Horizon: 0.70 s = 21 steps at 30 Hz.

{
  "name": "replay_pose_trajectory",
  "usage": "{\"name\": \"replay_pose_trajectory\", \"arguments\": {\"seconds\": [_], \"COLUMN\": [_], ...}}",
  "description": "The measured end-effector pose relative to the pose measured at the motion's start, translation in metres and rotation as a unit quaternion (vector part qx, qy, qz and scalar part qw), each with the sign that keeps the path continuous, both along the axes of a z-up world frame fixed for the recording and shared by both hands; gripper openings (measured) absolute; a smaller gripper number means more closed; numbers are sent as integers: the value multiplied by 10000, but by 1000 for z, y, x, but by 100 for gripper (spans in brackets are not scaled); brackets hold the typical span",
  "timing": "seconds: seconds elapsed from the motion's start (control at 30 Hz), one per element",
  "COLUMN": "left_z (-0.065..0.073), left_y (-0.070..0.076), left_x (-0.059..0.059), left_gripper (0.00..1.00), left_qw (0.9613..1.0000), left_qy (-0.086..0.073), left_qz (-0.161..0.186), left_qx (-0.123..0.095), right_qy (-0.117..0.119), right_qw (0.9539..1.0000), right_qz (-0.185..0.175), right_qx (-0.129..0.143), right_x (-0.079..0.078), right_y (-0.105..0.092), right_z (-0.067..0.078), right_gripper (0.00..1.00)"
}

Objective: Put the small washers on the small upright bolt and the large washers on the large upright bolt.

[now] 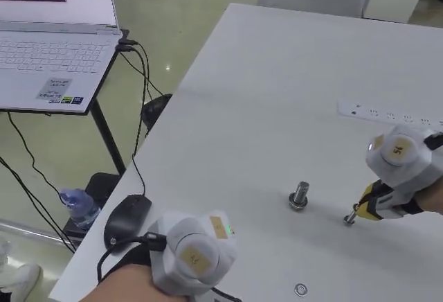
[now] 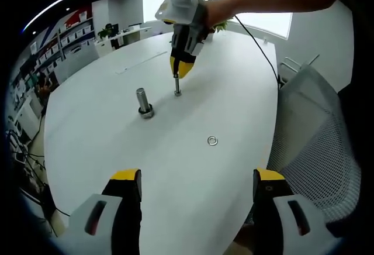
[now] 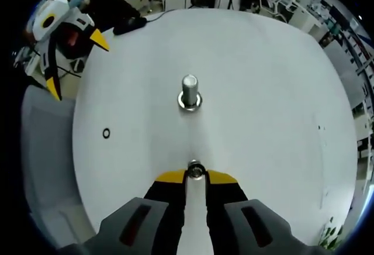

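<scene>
On the white table [image 1: 277,108] the large bolt [image 1: 299,196] [image 2: 144,103] [image 3: 189,94] stands upright. The thin small bolt [image 1: 349,217] [image 2: 177,85] stands just to its right. My right gripper [image 1: 361,208] [image 2: 182,68] [image 3: 196,176] is at the small bolt's top. Its jaws are closed to a narrow gap on a small round metal piece, seemingly a small washer [image 3: 196,170]. One loose washer [image 1: 300,289] [image 2: 212,141] [image 3: 106,133] lies flat near the front edge. My left gripper [image 2: 197,179] [image 3: 76,62] hovers open above the near-left table edge, holding nothing.
A laptop [image 1: 48,39] sits on a stand left of the table. A black mouse [image 1: 128,219] lies at the table's left corner. A white power strip [image 1: 387,115] lies at the far right. A mesh chair [image 2: 315,138] stands beside the table.
</scene>
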<state>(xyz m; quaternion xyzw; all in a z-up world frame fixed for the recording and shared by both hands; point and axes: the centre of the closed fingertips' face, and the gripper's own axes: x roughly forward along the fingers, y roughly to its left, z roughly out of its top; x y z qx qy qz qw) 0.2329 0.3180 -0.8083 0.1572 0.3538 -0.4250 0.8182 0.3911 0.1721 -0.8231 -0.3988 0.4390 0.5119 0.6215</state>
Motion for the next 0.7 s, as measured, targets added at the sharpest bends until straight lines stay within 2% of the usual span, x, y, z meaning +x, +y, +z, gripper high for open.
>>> {"name": "replay_pose_trajectory", "arguments": {"seconds": [0.3,0.57,0.7], "left_z": [-4,-8,-9], "left_y": [-1,5,6], "left_x": [-1,-3,-5], "left_gripper": [77,77,76], "left_qw": [10000,10000,9999], "left_qy": [38,85,115], "left_qz": [-11,11,24], "left_qx": [-13,6,9], "right_qy": [46,65,7], "right_qw": [9999,9997,9993], "right_qz": [51,164,264], "right_qx": [-85,-190,-258], "right_x": [-1,-2,-1], "right_y": [1,2,2], "right_z": [-16,-30,-34], "right_gripper": [13,13,13]}}
